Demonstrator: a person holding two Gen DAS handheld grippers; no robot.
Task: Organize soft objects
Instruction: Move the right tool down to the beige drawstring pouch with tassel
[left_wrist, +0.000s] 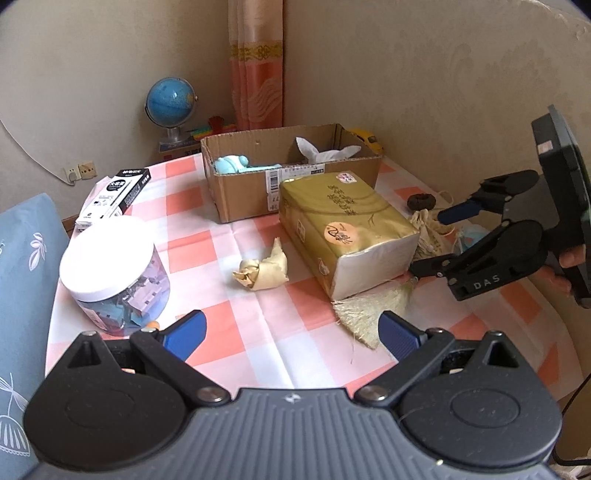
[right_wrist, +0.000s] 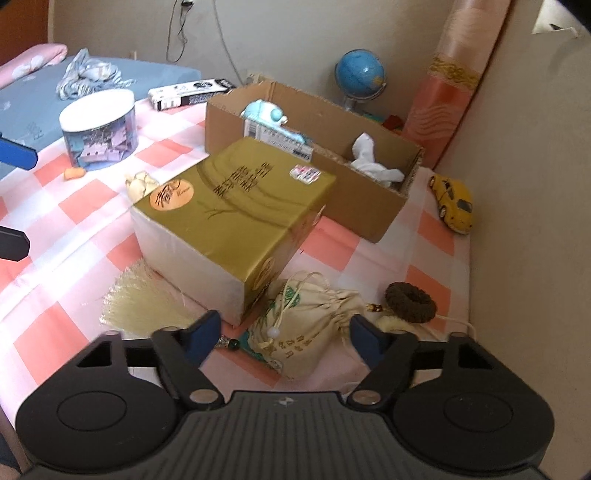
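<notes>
**Right gripper over the pouch**

My right wrist view shows the cream drawstring pouch (right_wrist: 306, 325) near the table's right edge, between parted pads that do not touch it. My left view shows the right gripper (left_wrist: 430, 242) tilted down behind the tissue pack (left_wrist: 345, 230). My left gripper (left_wrist: 291, 332) hovers, jaws spread and empty.

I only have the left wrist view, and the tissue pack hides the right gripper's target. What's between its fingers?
Observer: A cream drawstring pouch lies on the cloth between the right gripper's fingers.
Operator: Are the pads on it?
Observer: Not pressing. There is a gap at the finger nearer the tissue pack, and the other finger sits close to the pouch's gathered neck.
Operator: Anything crowding it?
Observer: The pouch rests against the tissue pack's near corner, and a dark scrunchie lies just beyond its neck.
</notes>
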